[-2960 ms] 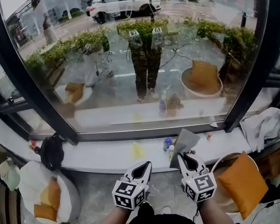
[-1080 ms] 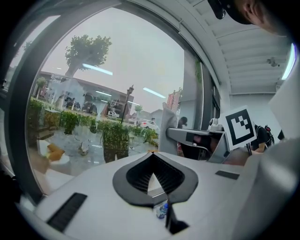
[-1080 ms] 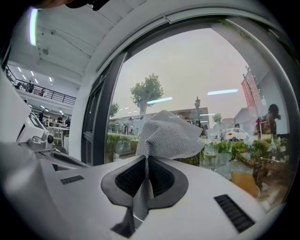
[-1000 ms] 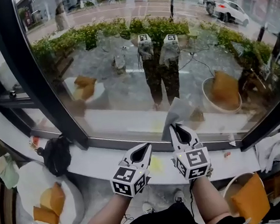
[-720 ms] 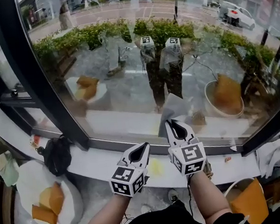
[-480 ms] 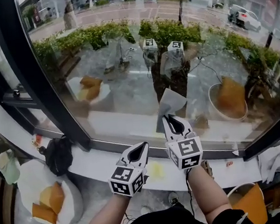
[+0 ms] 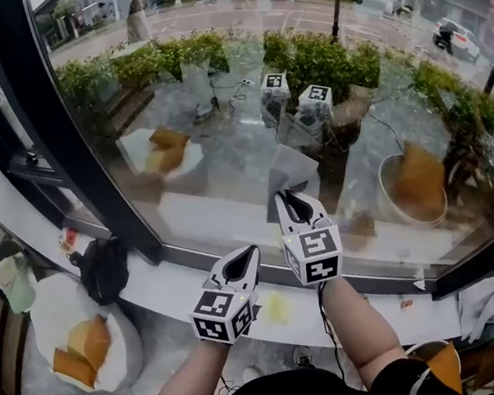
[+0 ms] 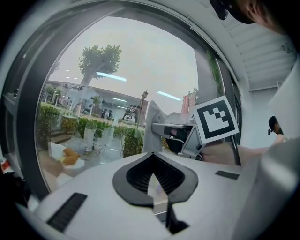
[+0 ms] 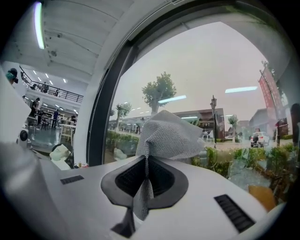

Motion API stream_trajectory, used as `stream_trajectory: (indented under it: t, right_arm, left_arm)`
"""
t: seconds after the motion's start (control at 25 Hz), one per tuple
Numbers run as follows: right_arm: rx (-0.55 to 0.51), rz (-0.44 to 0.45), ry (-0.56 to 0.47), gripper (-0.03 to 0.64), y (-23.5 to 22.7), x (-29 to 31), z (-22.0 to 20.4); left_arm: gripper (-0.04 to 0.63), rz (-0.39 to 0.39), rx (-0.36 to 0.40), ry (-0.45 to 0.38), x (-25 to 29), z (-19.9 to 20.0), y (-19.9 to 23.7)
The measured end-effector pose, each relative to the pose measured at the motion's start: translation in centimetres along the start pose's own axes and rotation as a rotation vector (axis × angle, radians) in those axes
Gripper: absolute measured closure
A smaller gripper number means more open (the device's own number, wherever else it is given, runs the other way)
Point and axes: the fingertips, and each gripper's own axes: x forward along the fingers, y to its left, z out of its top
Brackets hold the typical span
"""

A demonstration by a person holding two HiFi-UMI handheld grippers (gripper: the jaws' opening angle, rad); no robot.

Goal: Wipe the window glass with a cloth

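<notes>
— Where is the cloth?

— The grey mesh cloth [image 9: 171, 136] is in the right gripper [image 9: 146, 158]. The 2 jaws are closed on a pinched fold of it, and the rest fans up above the tips, right in front of the window glass [image 7: 214, 126]. It's low on the pane, a little above the bottom edge. I can't tell whether the cloth actually touches the glass.

— And the other one?

— The left gripper [image 8: 153, 157] has its 2 jaws pressed together with nothing between them. It sits lower and further back from the glass than the right one, over the white sill [image 7: 164, 287] that runs along the foot of the pane. It's tilted towards the glass (the marker cubes of both grippers show reflected in it).

— Anything else near the glass?

— The black window frame [image 7: 57, 124] borders the pane on its left side. A black bag [image 7: 103, 269] lies on the sill below the pane's lower left corner. Further back from the glass on that side, there's a round chair [image 7: 45, 311] with an orange cushion [image 7: 79, 349].
</notes>
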Motion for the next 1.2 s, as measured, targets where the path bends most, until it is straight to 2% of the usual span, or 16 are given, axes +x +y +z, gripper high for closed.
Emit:
stream_trajectory:
  t: [0.52,1.2]
  right_arm:
    - [0.027,0.043,0.034,0.584,-1.6,6.3,-1.6]
    - [0.032,0.040,0.028,0.584,-2.1,7.6,-1.4]
  left_arm:
    - [0.589,0.090,-0.016,0.002,3.3,0.3,2.7]
    - [0.589,0.101,-0.016,0.013,5.2,0.8,3.0]
